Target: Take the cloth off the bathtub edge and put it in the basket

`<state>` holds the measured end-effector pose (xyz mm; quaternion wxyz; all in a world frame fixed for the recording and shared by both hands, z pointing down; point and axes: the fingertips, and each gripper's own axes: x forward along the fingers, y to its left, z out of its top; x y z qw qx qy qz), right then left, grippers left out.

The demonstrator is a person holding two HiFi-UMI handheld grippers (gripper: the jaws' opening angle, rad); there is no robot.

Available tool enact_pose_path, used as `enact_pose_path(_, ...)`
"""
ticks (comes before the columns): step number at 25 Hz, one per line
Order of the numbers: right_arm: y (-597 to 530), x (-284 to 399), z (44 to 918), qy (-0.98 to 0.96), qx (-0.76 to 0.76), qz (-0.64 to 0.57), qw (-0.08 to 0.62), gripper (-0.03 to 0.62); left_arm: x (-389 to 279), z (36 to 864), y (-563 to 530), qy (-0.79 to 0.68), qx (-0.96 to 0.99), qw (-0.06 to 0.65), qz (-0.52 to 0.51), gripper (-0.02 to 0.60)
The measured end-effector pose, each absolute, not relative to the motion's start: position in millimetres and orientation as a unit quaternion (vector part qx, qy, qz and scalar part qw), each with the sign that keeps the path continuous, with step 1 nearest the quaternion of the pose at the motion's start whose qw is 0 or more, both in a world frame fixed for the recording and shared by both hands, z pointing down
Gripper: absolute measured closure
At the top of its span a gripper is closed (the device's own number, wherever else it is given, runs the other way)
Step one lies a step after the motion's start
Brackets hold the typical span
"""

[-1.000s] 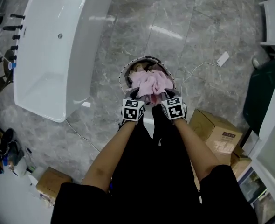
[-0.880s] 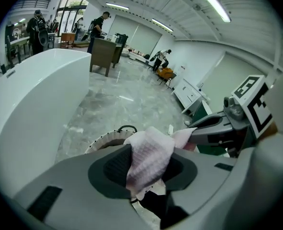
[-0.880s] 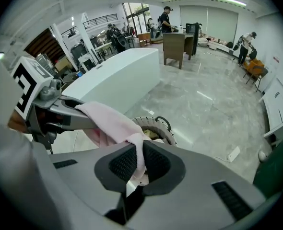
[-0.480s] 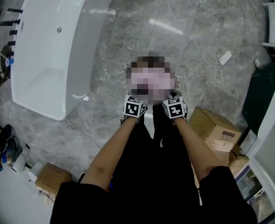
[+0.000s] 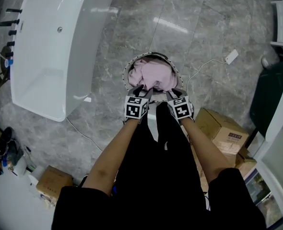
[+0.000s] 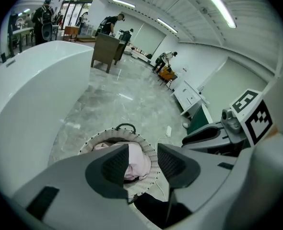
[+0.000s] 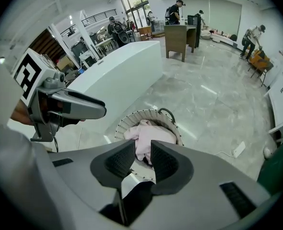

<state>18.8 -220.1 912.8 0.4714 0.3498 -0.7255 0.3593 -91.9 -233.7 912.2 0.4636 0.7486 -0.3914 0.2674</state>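
One bathtub (image 5: 50,56): white and long, on the grey marble floor (image 5: 218,28). I see no cloth on its edge.

One basket (image 5: 125,73): round, with a pale woven rim and a dark handle at the far side. It stands on the floor near the bathtub's right flank, not touching it.

One cloth (image 5: 153,75): pink, bunched in a heap inside the basket. It fills most of the basket and rises about to the rim, so I judge it already where the task wants it. I take it to be light, soft and limp. It should sag and trail from any grip, hold well against ribbed pads, and cannot break. If I had to lift it again, I would pinch a raised fold at the top of the heap, clear of the rim, rather than a loose corner.

One left gripper (image 5: 140,91): over the basket's near edge, jaws spread wide with nothing between the pads. The cloth shows through the gap but lies below, in the basket.

One right gripper (image 5: 175,93): beside it at the same edge, jaws parted only narrowly. Pink shows through the slit, and I read it as the heap beyond, not a held fold.
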Motion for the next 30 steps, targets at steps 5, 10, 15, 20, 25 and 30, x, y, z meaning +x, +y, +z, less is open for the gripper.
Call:
enact_pose_path(5,-223.5,24.6,877.0,-0.745,0.366,0.353,0.433,0.488,-88.0,879.7,-229.4,-0.424,0.758,0.427,0.251,0.393)
enact_pose_path(10,-222.4,35.8,819.9,-0.768,0.38,0.339,0.387,0.488,-85.8,822.9,-215.9,-0.444,0.774,0.391,0.225,0.393)
enact_pose_path(15,-215.8,40.0,758.8,-0.793,0.38,0.326,0.349,0.488,-86.4,741.2,-211.9,-0.483,0.781,0.362,0.161,0.393)
enact_pose_path(20,-224.5,38.2,674.5,-0.827,0.382,0.303,0.28,0.488,-85.1,646.3,-216.7,-0.533,0.792,0.281,0.104,0.399)
enact_pose_path(25,-227.9,56.2,595.5,-0.854,0.39,0.262,0.222,0.488,-62.2,558.4,-213.0,-0.56,0.802,0.203,0.048,0.433)
enact_pose_path(30,-218.7,63.9,538.3,-0.879,0.388,0.204,0.187,0.488,-41.3,502.8,-203.0,-0.563,0.807,0.179,0.018,0.507)
